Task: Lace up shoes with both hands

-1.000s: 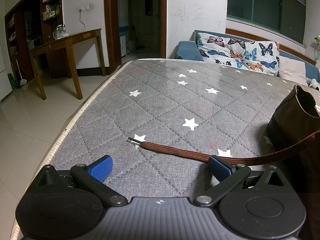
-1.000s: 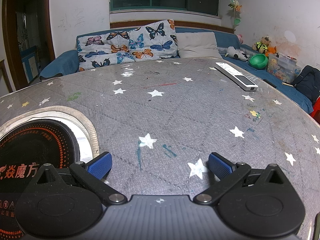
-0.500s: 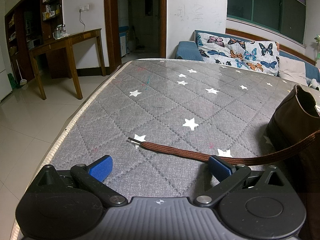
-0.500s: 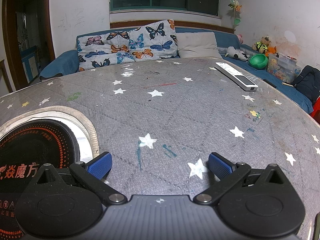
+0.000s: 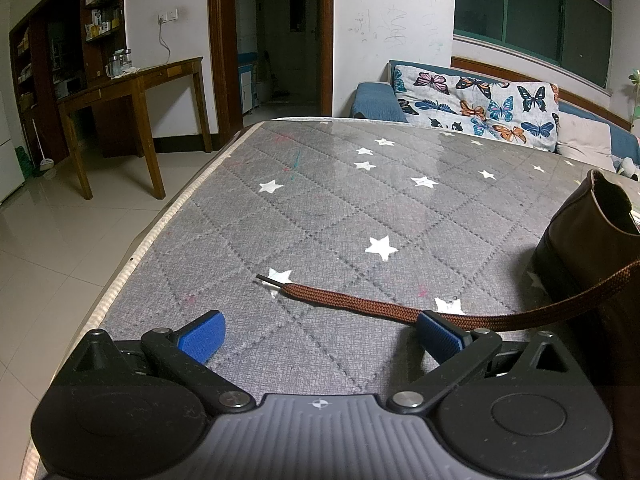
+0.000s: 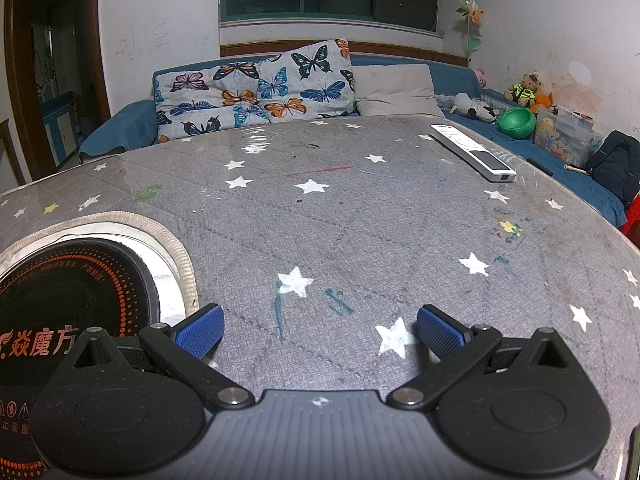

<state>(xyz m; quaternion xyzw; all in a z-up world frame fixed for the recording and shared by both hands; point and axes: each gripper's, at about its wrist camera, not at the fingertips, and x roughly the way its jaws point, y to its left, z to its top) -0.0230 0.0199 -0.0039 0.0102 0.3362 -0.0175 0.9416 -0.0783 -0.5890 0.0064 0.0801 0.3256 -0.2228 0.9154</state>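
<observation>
Two grippers, one in each of my hands, both low over the grey star-printed table [image 5: 320,208]. My left gripper [image 5: 320,334] is spread wide with nothing between its blue pads [image 5: 202,336]. The brown lace [image 5: 360,304] lies flat just beyond it, passing right at the tip of the right-hand pad; I cannot tell whether they touch. Its dark tip [image 5: 268,279] rests on a white star toward the left, and the lace runs right and lifts up off the table toward the brown shoe [image 5: 588,240], which stands at the near right edge with its opening facing up.

My right gripper [image 6: 320,332] is also spread wide and empty. A black round cooktop [image 6: 68,300] sits in a cutout at the near left. Farther off on the right lies a white remote [image 6: 472,152]. Beyond the table, a butterfly pillow [image 6: 256,88] leans on a blue sofa [image 6: 120,124].
</observation>
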